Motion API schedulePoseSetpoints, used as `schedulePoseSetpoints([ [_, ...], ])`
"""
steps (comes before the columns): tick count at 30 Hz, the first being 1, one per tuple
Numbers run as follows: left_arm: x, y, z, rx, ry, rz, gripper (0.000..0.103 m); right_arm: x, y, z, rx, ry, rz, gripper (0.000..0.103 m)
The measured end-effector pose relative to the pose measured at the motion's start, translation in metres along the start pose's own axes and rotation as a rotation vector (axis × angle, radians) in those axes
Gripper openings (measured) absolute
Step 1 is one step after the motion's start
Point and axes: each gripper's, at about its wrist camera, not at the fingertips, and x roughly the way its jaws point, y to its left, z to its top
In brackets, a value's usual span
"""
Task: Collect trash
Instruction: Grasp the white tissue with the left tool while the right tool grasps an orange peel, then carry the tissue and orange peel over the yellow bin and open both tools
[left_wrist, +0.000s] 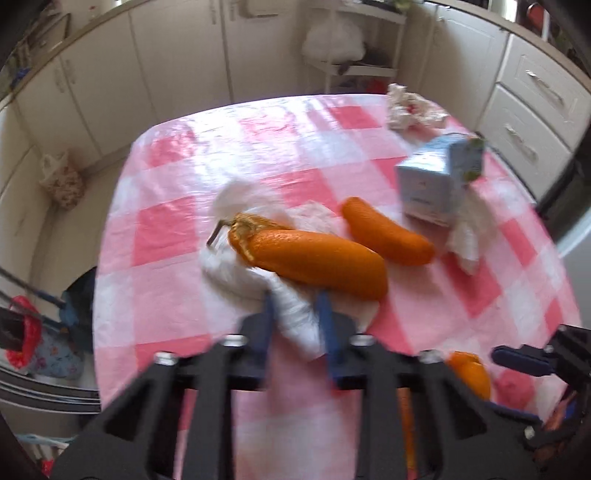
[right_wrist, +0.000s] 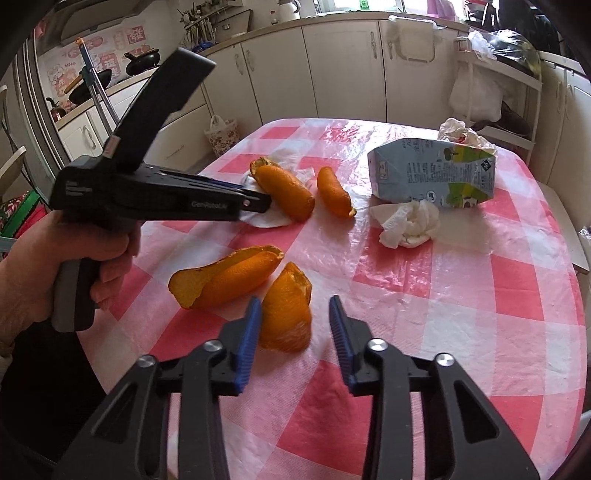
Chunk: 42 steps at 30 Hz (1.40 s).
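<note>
Tissue (left_wrist: 295, 317) at lower centre is clamped in the left claw (left_wrist: 295, 314). The right claw (right_wrist: 293, 321) is held apart around orange peel (right_wrist: 286, 310), not pressed. Carton (right_wrist: 432, 173) and other scraps are left on the surface (right_wrist: 461, 295).

A round desk (right_wrist: 461, 325) has a pink and white checked cover. Cream cupboards (right_wrist: 332, 70) run along the walls behind it. A white shelf rack (right_wrist: 517, 85) stands in the corner. Black pans (right_wrist: 142, 61) sit on the worktop at the left. Daylight shines on the cover.

"GenRoboLAI" on left tongs (right_wrist: 255, 201) body, carton (right_wrist: 432, 177) print illegible
</note>
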Motion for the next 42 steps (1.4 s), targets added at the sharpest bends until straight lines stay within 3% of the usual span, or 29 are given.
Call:
schedulePoseSetpoints([
  [4, -0.013, -0.005, -0.003, 0.004, -0.008, -0.070, 0.005, -0.007, -0.004, -0.002, 0.004, -0.004, -0.013, 0.020],
  [6, -0.030, -0.007, -0.006, -0.006, -0.036, -0.142, 0.005, -0.010, -0.007, -0.003, 0.009, -0.009, -0.019, 0.017],
  [8, -0.055, -0.011, -0.010, 0.012, -0.094, -0.222, 0.005, -0.014, -0.011, -0.003, 0.015, -0.016, -0.022, 0.013],
  [12, -0.093, -0.010, -0.017, 0.025, -0.210, -0.313, 0.005, -0.021, -0.017, -0.008, 0.029, -0.024, -0.037, 0.010],
  [21, -0.110, 0.010, -0.020, -0.085, -0.286, -0.332, 0.005, -0.030, -0.023, -0.011, 0.046, -0.036, -0.039, 0.009],
  [22, -0.113, 0.012, -0.021, -0.099, -0.302, -0.331, 0.005, -0.030, -0.021, -0.009, 0.047, -0.045, -0.035, 0.016],
  [23, -0.115, 0.013, -0.022, -0.107, -0.309, -0.329, 0.005, -0.030, -0.020, -0.007, 0.045, -0.053, -0.037, 0.038],
  [25, -0.118, 0.014, -0.022, -0.119, -0.319, -0.334, 0.005, -0.027, -0.014, -0.002, 0.036, -0.072, -0.024, 0.045],
  [33, -0.113, 0.004, -0.018, -0.065, -0.309, -0.326, 0.005, 0.004, -0.007, 0.000, 0.013, 0.006, -0.045, 0.042],
  [38, -0.110, 0.000, -0.014, -0.049, -0.309, -0.312, 0.005, 0.004, -0.004, -0.001, -0.008, 0.011, -0.024, 0.022],
  [42, -0.110, -0.003, -0.012, -0.048, -0.317, -0.311, 0.005, -0.005, -0.003, -0.005, -0.033, 0.002, -0.036, 0.018],
])
